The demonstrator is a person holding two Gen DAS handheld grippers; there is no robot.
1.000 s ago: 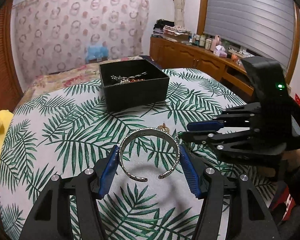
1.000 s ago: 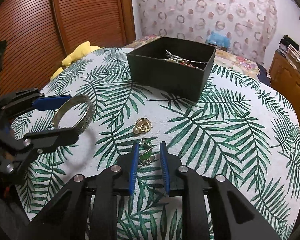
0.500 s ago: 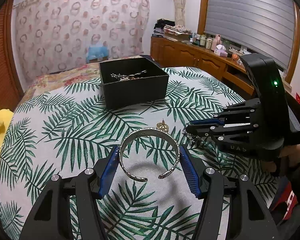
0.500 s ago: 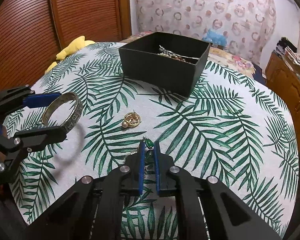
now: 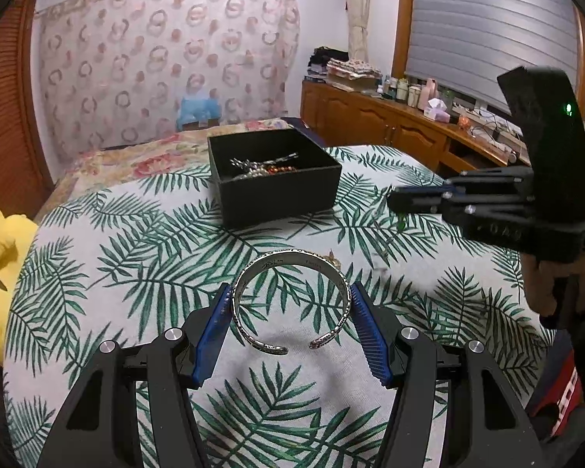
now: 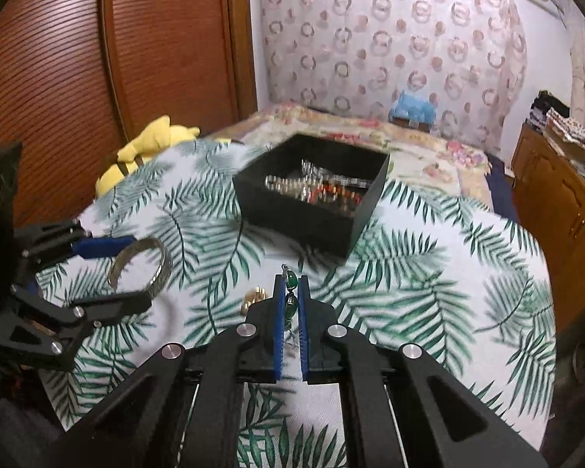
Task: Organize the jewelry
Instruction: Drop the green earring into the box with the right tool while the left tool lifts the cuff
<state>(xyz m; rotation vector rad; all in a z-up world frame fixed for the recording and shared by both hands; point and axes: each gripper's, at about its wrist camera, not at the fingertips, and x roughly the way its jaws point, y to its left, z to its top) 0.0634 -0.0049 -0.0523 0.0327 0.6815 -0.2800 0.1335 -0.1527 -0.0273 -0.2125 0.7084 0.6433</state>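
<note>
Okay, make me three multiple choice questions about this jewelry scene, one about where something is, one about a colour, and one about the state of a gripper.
1. Where is the silver bangle?
A. In the black box
B. Between the left gripper's fingers
C. On the yellow toy

2. What colour is the stone in the piece held by the right gripper?
A. Green
B. Red
C. Blue

3. How does the right gripper stand?
A. Wide open over the box
B. Open and holding nothing
C. Shut on the green pendant

Answers:
1. B: the blue pads of the left gripper press on both sides of the bangle, short of the black box.
2. A: a green stone shows between the pads on the green pendant.
3. C: the pads stand nearly together with the pendant clamped between them.
</note>
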